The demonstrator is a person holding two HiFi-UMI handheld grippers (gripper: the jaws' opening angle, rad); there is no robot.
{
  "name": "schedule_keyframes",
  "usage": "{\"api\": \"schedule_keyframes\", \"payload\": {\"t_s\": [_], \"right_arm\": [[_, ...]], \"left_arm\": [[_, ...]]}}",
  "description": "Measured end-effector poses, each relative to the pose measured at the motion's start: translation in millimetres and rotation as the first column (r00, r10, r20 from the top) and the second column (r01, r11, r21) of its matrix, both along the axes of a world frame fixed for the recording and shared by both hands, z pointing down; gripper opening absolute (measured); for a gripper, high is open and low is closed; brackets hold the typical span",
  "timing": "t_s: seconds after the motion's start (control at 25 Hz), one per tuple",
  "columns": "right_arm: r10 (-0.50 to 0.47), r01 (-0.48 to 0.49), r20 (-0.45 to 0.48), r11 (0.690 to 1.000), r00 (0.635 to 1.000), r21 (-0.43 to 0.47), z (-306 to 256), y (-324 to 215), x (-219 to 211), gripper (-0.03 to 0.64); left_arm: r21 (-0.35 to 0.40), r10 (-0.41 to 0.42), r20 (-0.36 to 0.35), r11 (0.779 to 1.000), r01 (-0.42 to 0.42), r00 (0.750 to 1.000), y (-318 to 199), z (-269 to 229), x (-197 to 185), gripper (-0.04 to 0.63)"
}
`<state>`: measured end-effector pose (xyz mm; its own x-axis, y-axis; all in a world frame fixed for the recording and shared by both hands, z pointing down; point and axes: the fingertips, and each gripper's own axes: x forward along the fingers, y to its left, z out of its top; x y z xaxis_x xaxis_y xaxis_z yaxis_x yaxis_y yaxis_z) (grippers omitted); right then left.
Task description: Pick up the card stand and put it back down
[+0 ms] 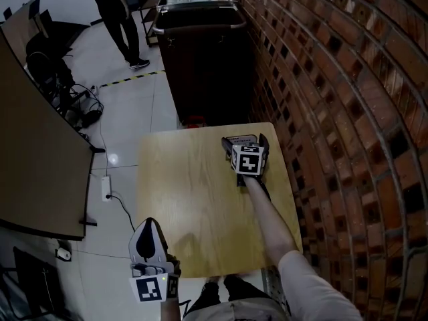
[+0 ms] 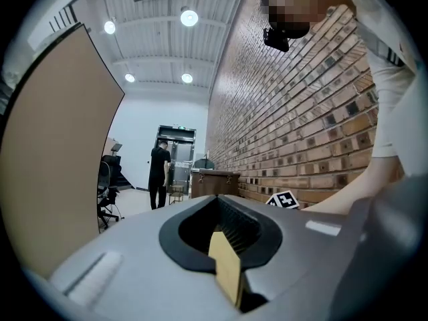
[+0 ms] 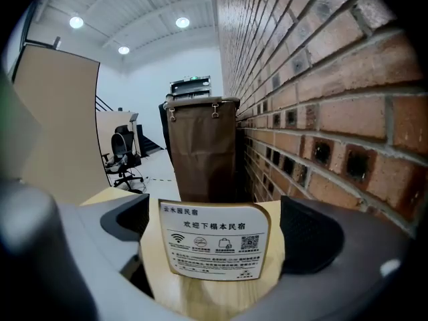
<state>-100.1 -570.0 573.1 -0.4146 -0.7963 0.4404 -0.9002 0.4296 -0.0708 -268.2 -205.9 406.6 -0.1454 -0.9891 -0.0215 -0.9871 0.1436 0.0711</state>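
The card stand is a small white printed sign on a wooden base, upright at the far right of the wooden table. In the right gripper view the card stand faces me between the jaws, with a gap on each side. My right gripper is open around it, and its pads do not touch it. My left gripper hangs off the table's front left corner, jaws together and holding nothing. In the left gripper view, the left gripper points across the room.
A brick wall runs close along the table's right side. A dark brown bin stands just beyond the table's far edge. A tan panel stands at the left, with a power strip and cables on the floor. A person stands far back.
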Motion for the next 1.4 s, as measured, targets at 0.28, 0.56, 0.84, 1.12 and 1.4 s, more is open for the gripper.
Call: {"api": "schedule_keyframes", "payload": {"t_s": [0.28, 0.56, 0.84, 1.12, 1.4], "right_arm": [[0.011, -0.047, 0.145, 0.967, 0.989, 0.249, -117.1, 74.3, 27.7, 0.005], [-0.268, 0.116, 0.306, 0.893, 0.913, 0.436, -229.6, 227.5, 49.1, 0.002], [-0.303, 0.146, 0.301, 0.883, 0.904, 0.447, -231.4, 353.1, 75.8, 0.002], [-0.284, 0.105, 0.347, 0.885, 0.894, 0.455, -241.0, 378.7, 83.1, 0.002], [-0.248, 0.086, 0.306, 0.885, 0.919, 0.457, -242.4, 385.3, 87.8, 0.002]], "left_arm": [[0.059, 0.04, 0.009, 0.997, -0.04, 0.999, 7.0, -20.9, 13.3, 0.006], [0.11, 0.129, 0.046, 0.985, -0.133, 0.991, 22.5, -43.0, 49.5, 0.006], [0.147, 0.204, 0.097, 0.965, -0.217, 0.974, 37.3, -59.9, 83.5, 0.006], [0.185, 0.25, 0.123, 0.945, -0.269, 0.96, 50.2, -77.9, 101.8, 0.006], [0.21, 0.291, 0.105, 0.928, -0.308, 0.951, 56.6, -86.3, 113.1, 0.006]]}}
